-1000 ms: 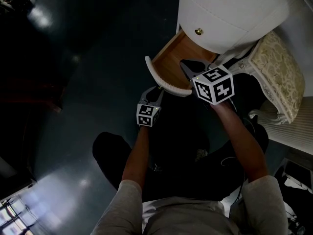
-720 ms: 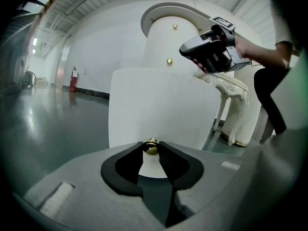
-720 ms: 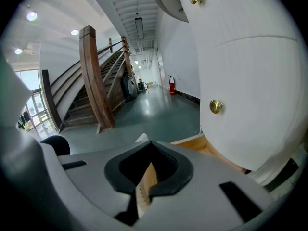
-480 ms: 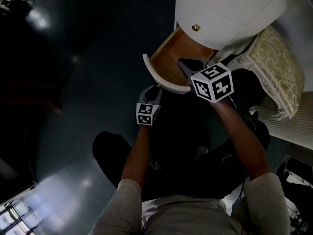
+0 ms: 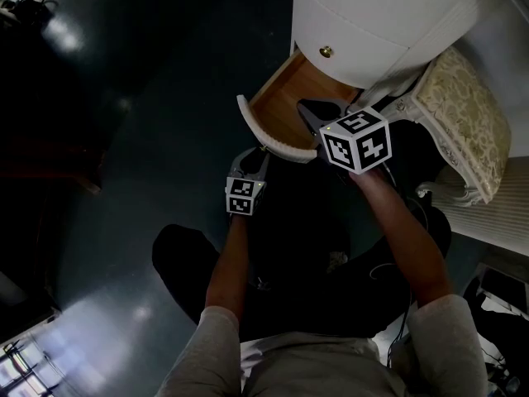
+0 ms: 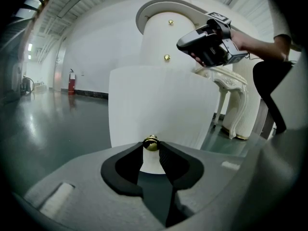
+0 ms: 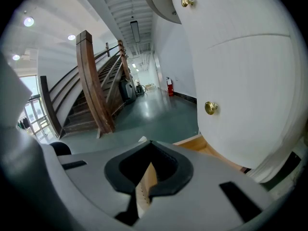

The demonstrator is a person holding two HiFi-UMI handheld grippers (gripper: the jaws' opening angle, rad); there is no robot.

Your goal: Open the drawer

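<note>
On 1 open drawer (image 6: 163, 105), left gripper (image 6: 151, 149) seemingly pinches 1 knob (image 6: 151, 143).

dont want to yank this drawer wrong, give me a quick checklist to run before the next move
1. Left gripper on knob: ok, its jaws pinch the brass knob.
2. Drawer out of the cabinet: ok, its wood bottom shows.
3. Travel left in the drawer: cannot tell.
4. Right gripper clear of the drawer: not ok. It hangs over the drawer and drawer wood shows between its jaws. Whether it grips that wood, cannot tell.
5. Floor in front of the drawer free: cannot tell, too dark.
</note>
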